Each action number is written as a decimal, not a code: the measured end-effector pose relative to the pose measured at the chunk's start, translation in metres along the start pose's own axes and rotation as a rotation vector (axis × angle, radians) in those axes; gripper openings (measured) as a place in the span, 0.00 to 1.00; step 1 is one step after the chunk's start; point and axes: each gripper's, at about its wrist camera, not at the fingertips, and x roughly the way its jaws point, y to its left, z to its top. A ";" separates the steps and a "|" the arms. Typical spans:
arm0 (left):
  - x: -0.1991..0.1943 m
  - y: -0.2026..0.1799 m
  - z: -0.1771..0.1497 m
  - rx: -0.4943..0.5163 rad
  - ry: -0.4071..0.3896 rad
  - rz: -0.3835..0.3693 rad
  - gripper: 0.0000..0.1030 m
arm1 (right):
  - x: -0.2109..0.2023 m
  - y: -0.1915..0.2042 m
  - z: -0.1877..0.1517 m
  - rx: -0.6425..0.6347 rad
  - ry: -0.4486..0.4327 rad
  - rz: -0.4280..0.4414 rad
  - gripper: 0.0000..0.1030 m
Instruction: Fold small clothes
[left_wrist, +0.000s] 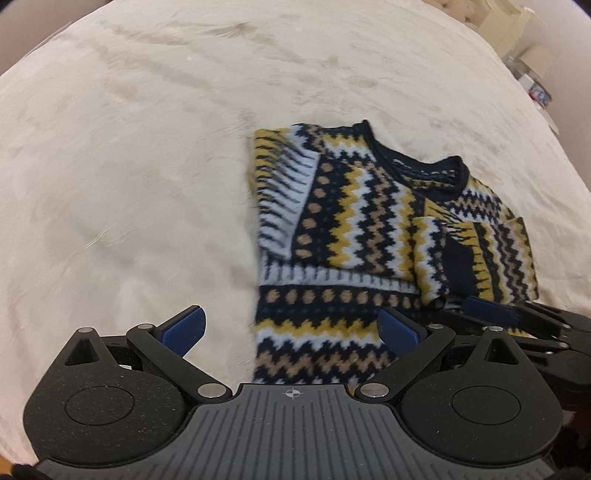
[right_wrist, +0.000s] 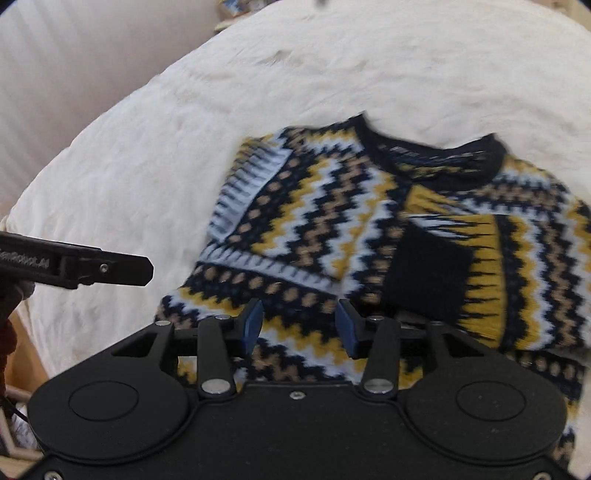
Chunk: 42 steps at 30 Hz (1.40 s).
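A small knit sweater (left_wrist: 354, 221) with navy, yellow, white and tan zigzags lies flat on a cream blanket (left_wrist: 129, 166), both sleeves folded in over the chest. It also fills the right wrist view (right_wrist: 332, 229). My left gripper (left_wrist: 291, 328) is open and empty, hovering over the sweater's lower left hem. My right gripper (right_wrist: 299, 326) is open and empty over the lower hem, a little to the right. The right gripper's fingers (left_wrist: 517, 314) show at the right of the left wrist view; the left gripper's finger (right_wrist: 110, 269) shows at the left of the right wrist view.
The cream blanket (right_wrist: 129, 166) covers a bed. Boxes and small items (left_wrist: 528, 62) stand beyond the bed's far right edge. A wooden floor strip (right_wrist: 26, 365) shows at the bed's left side.
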 end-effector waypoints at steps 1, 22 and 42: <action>0.001 -0.004 0.001 0.008 -0.003 -0.002 0.98 | -0.004 -0.007 -0.001 0.030 -0.022 -0.015 0.52; 0.015 -0.034 -0.006 0.072 0.048 0.082 0.98 | 0.029 -0.072 0.028 0.305 0.015 0.224 0.53; 0.071 -0.124 -0.017 0.377 -0.015 0.063 0.98 | -0.033 -0.144 -0.005 0.394 -0.006 0.065 0.53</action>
